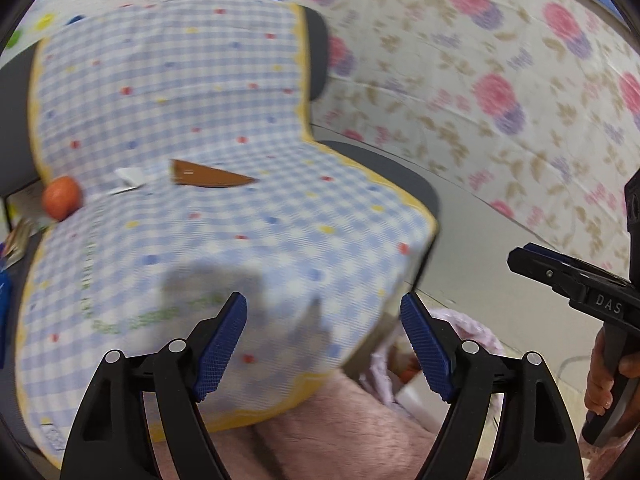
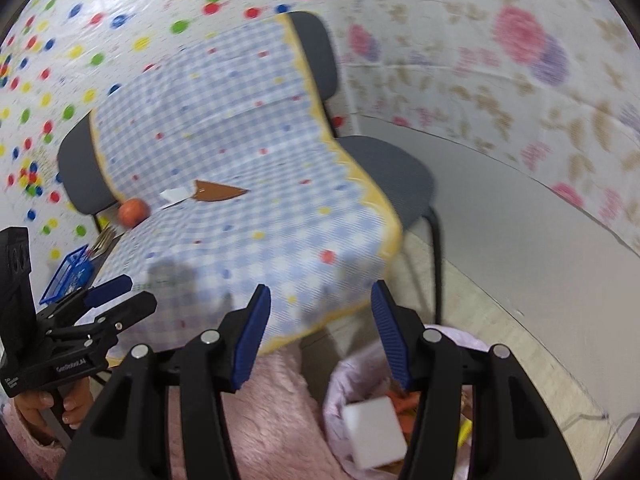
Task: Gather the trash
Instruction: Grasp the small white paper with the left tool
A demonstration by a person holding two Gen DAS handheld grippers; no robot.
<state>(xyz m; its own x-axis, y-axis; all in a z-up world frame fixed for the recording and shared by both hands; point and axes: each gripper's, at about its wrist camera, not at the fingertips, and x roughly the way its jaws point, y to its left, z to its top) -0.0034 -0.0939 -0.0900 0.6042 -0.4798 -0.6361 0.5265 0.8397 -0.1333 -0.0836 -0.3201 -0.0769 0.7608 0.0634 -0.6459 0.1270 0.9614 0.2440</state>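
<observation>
Hanging with blue pads apart and nothing between them: the left hand-held gripper (image 1: pixel 322 344), poised over the near edge of the checked cloth (image 1: pixel 224 240) covering the chair (image 2: pixel 384 168). Doing the same on the right: the right hand-held gripper (image 2: pixel 318 336), jaws spread and empty, hovering above the near right corner of the seat and just over the bin.

Sitting directly below the right hand-held gripper: a bin lined with a pale pink bag (image 2: pixel 340 384), already holding a white block (image 2: pixel 374 432) and some orange scraps (image 2: pixel 406 408), with a hint of yellow beside them. Judging from that, looking partly done, with several pieces already dropped in.

Lying farther out on the cloth, near the fold where seat meets backrest: a brown wedge-shaped wrapper (image 1: pixel 208 176), and just left of it, nearly touching, a small white scrap (image 1: pixel 130 180). Resting at the far left edge of the seat: an orange round fruit (image 1: pixel 62 198), possibly not trash at all; hard telling through the blur. Showing past the left edge: a blue box (image 2: pixel 68 276) and something foil-like, too smeared for naming.

Remaining, then, by this reading: the brown wrapper and the white scrap at least, both well apart from either hand-held gripper and calling for a reach forward across the seat before carrying back to the bin.
</observation>
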